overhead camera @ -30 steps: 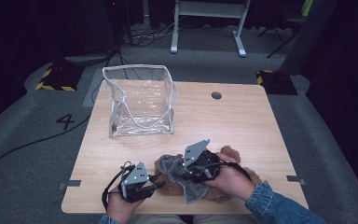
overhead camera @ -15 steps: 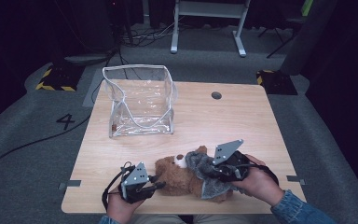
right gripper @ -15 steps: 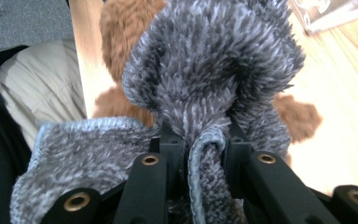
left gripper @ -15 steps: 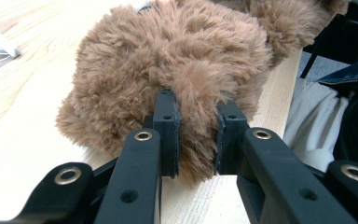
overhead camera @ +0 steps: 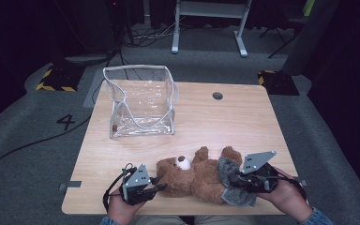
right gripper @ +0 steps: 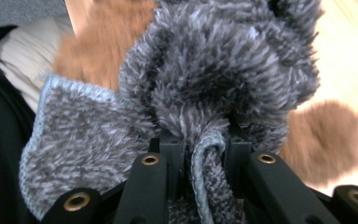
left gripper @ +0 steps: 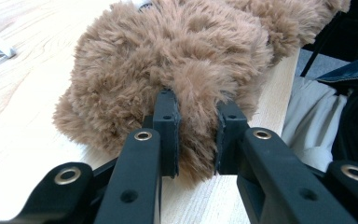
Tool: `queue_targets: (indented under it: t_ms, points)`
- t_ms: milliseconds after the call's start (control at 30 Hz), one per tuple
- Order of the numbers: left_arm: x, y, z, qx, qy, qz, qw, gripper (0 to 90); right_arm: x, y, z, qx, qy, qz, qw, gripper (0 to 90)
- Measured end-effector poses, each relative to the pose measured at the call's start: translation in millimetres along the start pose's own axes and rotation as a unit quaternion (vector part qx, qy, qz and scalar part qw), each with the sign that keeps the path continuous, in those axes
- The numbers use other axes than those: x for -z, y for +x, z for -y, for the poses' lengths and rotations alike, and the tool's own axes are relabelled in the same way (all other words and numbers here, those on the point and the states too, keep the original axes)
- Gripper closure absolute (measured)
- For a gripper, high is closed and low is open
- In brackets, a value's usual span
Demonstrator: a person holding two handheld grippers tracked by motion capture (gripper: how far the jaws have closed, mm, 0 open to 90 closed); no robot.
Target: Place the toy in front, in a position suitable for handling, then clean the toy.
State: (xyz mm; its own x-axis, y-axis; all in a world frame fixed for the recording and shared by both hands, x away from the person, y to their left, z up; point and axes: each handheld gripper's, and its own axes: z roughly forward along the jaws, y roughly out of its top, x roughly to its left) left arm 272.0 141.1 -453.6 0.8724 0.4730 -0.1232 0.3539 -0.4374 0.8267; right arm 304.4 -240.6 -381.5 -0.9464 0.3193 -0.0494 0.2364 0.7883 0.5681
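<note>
A brown teddy bear lies on its back near the table's front edge, head toward the left. My left gripper is shut on the fur of the bear's head. A fuzzy grey cloth covers the bear's lower body at the right. My right gripper is shut on a bunched fold of that grey cloth, its blue-edged hem pinched between the jaws. Brown fur shows behind the cloth.
A clear plastic zip bag stands open at the back left of the wooden table. A round cable hole lies at the back right. The person's lap sits just off the front edge.
My right gripper has carried the grey cloth to the right, uncovering the bear's head and chest. The bear now lies stretched out. The left gripper has stayed put.
</note>
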Motion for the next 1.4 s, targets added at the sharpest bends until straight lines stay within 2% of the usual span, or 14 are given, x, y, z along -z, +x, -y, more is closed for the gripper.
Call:
queue_targets:
  t_ms: [100, 267, 300, 500, 600, 700, 867, 967, 1100, 1133, 1200, 1233, 1367, 1400]
  points:
    - [-2.1, -0.1, 0.7, -0.002, 0.0, 0.014, 0.9999, 75.3, 8.3, -2.2, 20.6, -0.027, 0.011, 0.008, 0.9995, 76.6]
    - [-4.5, -2.3, 1.5, -0.007, 0.005, 0.019, 0.9998, 75.6, 15.7, -8.0, 36.5, -0.048, 0.019, 0.016, 0.9986, 76.5]
    - [-4.9, -2.2, 1.7, -0.007, 0.005, 0.018, 0.9998, 75.6, 21.2, -10.7, 41.5, -0.063, 0.021, 0.02, 0.9976, 76.5]
    - [-6.0, -2.3, 2.2, -0.009, 0.007, 0.019, 0.9998, 75.6, 39.1, -19.9, 41.8, -0.071, 0.016, 0.038, 0.9966, 76.4]
    - [-6.6, -4.6, 1.7, -0.015, 0.009, 0.016, 0.9997, 75.6, 49.9, -21.2, 27.8, -0.066, 0.0, 0.044, 0.9968, 76.3]
    - [-7.6, -8.5, 0.6, -0.033, 0.015, 0.011, 0.9993, 75.7, 55.1, -19.3, -1.5, -0.044, -0.021, 0.044, 0.9979, 76.2]
    - [-10.6, -9.9, 1.2, -0.044, 0.022, 0.022, 0.9985, 76.4, 44.5, -19.0, -42.6, -0.001, -0.05, 0.02, 0.9985, 75.9]
    - [-15.1, -13.0, 3.1, -0.05, 0.032, 0.034, 0.9976, 77.1, 36.7, -17.9, -58.8, 0.006, -0.051, 0.009, 0.9986, 75.9]
    - [-18.5, -19.5, 4.2, -0.062, 0.044, 0.05, 0.9959, 77.8, 6.8, -11.5, -95.8, 0.041, -0.048, -0.023, 0.9977, 75.8]
    - [-18.9, -21.6, 4.4, -0.078, 0.061, 0.055, 0.9936, 77.9, 0.1, -8.7, -102.3, 0.045, -0.047, -0.031, 0.9974, 75.8]
    - [-20.0, -22.7, 4.9, -0.086, 0.069, 0.06, 0.9921, 78.0, -13.1, -2.6, -113.4, 0.056, -0.042, -0.048, 0.9964, 75.8]
    - [-20.0, -22.7, 4.9, -0.086, 0.069, 0.06, 0.9921, 78.1, -13.1, -2.6, -113.4, 0.056, -0.042, -0.048, 0.9964, 75.8]
    - [-21.6, -24.8, 7.2, -0.087, 0.078, 0.071, 0.9907, 78.3, -43.6, 15.1, -133.7, 0.077, -0.035, -0.08, 0.9932, 75.3]
    - [-22.5, -26.6, 7.7, -0.079, 0.072, 0.068, 0.9919, 78.3, -48.8, 18.0, -136.9, 0.077, -0.034, -0.086, 0.9927, 75.3]
